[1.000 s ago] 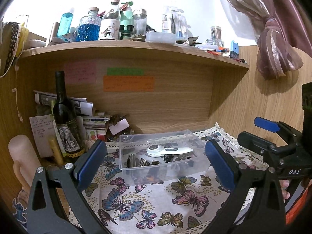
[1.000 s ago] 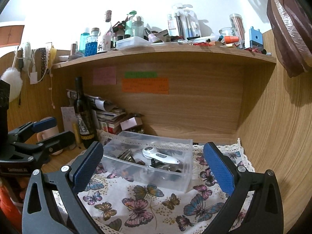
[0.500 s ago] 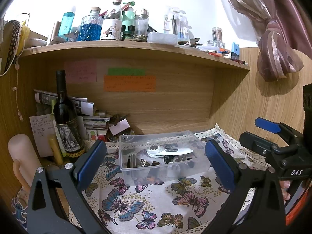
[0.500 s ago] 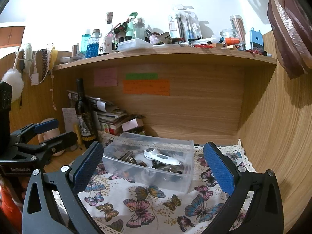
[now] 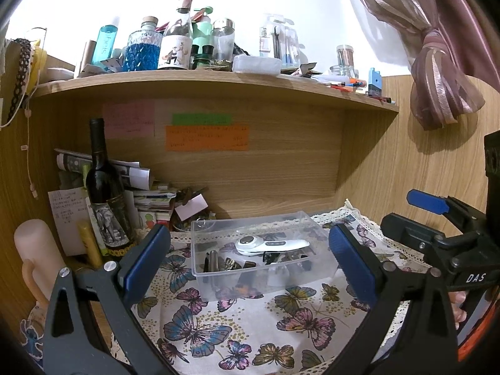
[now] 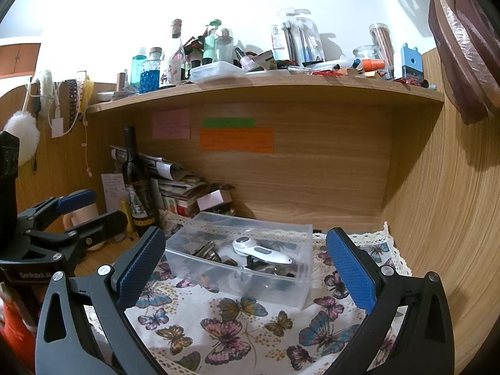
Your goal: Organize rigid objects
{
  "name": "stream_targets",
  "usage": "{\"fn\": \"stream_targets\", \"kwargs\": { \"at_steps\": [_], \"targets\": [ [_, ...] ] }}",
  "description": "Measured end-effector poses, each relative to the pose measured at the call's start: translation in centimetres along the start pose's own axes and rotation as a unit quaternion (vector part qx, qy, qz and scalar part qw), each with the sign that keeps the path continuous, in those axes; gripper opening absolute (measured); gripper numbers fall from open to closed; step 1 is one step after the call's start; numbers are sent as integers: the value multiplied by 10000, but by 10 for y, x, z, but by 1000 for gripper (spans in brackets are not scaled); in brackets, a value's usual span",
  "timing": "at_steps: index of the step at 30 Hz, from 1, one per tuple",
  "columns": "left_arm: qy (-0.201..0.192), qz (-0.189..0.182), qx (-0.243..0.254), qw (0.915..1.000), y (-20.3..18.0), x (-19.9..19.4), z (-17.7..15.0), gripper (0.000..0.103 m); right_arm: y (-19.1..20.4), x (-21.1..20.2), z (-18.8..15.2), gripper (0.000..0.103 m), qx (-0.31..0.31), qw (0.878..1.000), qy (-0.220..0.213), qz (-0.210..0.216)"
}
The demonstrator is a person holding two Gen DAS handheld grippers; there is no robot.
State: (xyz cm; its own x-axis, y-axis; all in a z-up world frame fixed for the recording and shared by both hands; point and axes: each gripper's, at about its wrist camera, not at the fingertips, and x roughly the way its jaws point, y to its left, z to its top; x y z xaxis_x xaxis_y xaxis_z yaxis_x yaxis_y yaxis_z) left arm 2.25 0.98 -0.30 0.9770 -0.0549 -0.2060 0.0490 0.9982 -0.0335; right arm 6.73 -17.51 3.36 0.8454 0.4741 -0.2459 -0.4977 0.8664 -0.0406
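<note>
Both grippers hang back, short of the clear bin (image 5: 256, 250) on the butterfly cloth (image 5: 237, 325). Left gripper (image 5: 250, 259) spread wide, nothing held; right gripper (image 6: 247, 265) the same. White handheld device (image 6: 261, 250) and small dark items lie inside the bin, so sorting looks largely done, nothing loose around it.

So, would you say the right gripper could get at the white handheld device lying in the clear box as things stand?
Probably yes: the right gripper is open and empty, the clear box has no lid, and the white device lies on top of the other items, directly ahead with nothing between.
</note>
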Motion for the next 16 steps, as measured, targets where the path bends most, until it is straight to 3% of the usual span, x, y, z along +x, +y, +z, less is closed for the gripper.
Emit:
{"fn": "stream_targets", "kwargs": {
  "at_steps": [16],
  "targets": [
    [186,-132,-13,9997,2,9,-1,103,-1,6,-4,103,83,9999,101,-20]
  ]
}}
